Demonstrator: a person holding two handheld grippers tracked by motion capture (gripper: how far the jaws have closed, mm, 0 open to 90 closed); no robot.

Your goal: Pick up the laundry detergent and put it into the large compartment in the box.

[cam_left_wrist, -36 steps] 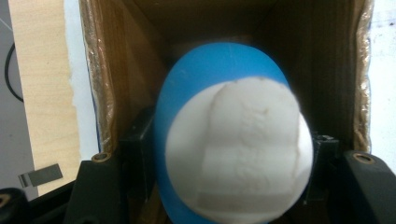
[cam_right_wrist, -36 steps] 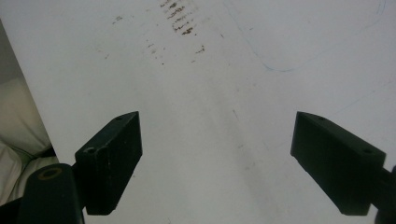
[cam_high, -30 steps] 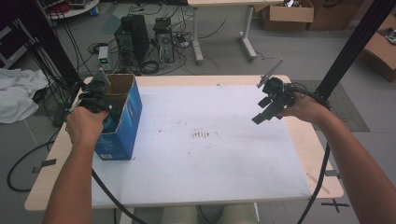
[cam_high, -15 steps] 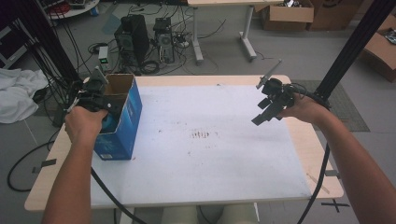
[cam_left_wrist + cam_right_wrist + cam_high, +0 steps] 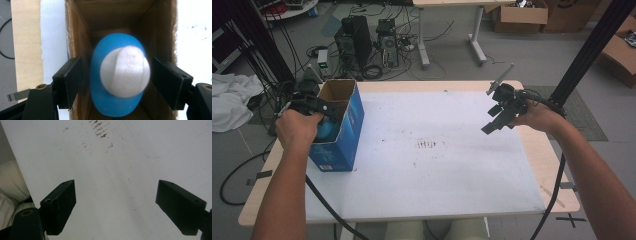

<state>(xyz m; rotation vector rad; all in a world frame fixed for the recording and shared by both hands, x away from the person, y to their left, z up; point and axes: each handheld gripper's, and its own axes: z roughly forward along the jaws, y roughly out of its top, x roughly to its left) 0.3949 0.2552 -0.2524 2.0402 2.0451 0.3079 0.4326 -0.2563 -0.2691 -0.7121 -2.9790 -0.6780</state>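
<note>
An open-topped blue cardboard box (image 5: pixel 343 142) stands at the table's left edge. My left gripper (image 5: pixel 318 106) hangs over its mouth and points down into it. Its jaws have just been opening, and between them is a blurred blue and white rounded object (image 5: pixel 125 72) inside the box (image 5: pixel 160 30). The pads (image 5: pixel 71 82) stand just clear of it, so this gripper (image 5: pixel 117 75) is open. A bit of that blue object (image 5: pixel 330 131) peeks out under my left hand. My right gripper (image 5: pixel 495 122) hovers above the table's right side, open, with bare tabletop between its jaws (image 5: pixel 116 197).
The white table top (image 5: pixel 427 175) carries a patch of dark marks (image 5: pixel 427 144) near its middle. Wooden margins (image 5: pixel 557 180) run along both sides. Computer towers (image 5: pixel 354 45), cables and cardboard boxes (image 5: pixel 519 17) sit on the floor beyond the far edge.
Both hands keep nearly the same places in the high view; the left gripper stays over the box mouth.
</note>
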